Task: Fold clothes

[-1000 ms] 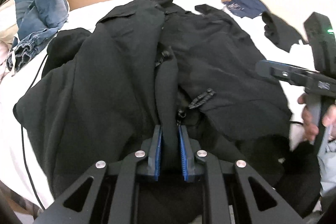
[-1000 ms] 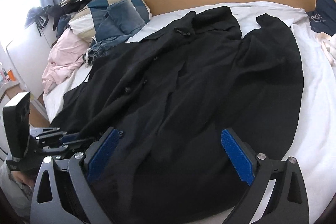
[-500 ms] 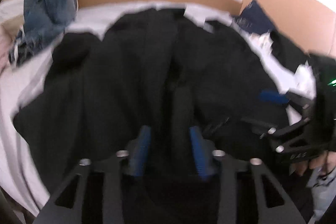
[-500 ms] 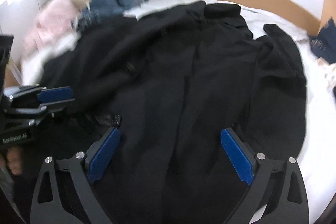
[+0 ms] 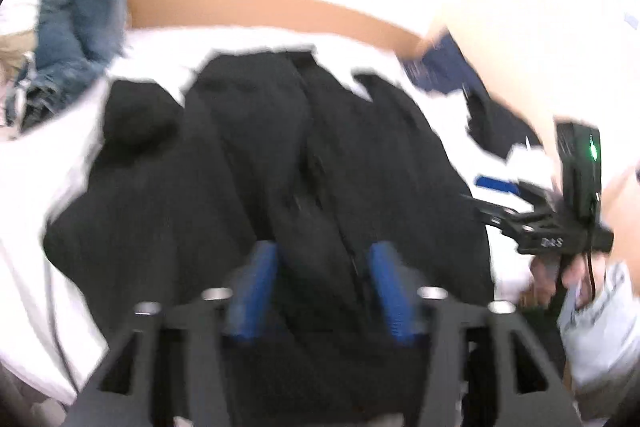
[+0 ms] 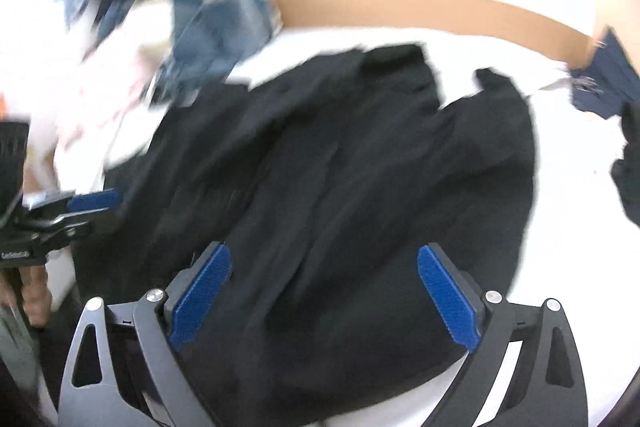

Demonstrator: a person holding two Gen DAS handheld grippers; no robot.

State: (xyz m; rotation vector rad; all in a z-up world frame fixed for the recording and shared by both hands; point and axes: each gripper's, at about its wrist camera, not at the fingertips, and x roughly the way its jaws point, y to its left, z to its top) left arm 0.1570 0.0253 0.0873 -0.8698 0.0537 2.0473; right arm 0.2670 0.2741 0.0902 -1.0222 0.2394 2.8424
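A long black coat (image 5: 280, 167) lies spread flat on the white bed sheet (image 5: 28, 235), collar toward the headboard. My left gripper (image 5: 322, 283) is open just above the coat's near edge, and the fabric runs loose between its blue pads. In the right wrist view the coat (image 6: 360, 167) fills the middle, and my right gripper (image 6: 326, 291) hangs wide open over its lower right part, holding nothing. Each gripper shows in the other's view: the right gripper (image 5: 496, 185) at the coat's right side, the left gripper (image 6: 92, 201) at its left. Both views are motion-blurred.
A heap of blue denim and pale clothes (image 5: 68, 39) (image 6: 216, 27) sits at the bed's far left. A wooden headboard (image 5: 260, 7) runs along the back. A navy garment (image 6: 608, 79) and another black garment (image 5: 496, 127) lie at the right. A hand (image 5: 576, 271) grips the right tool.
My left gripper, shut on the coat's front edge a second ago, has opened and let it go. Both cameras have lifted and swung. The right gripper stayed open.
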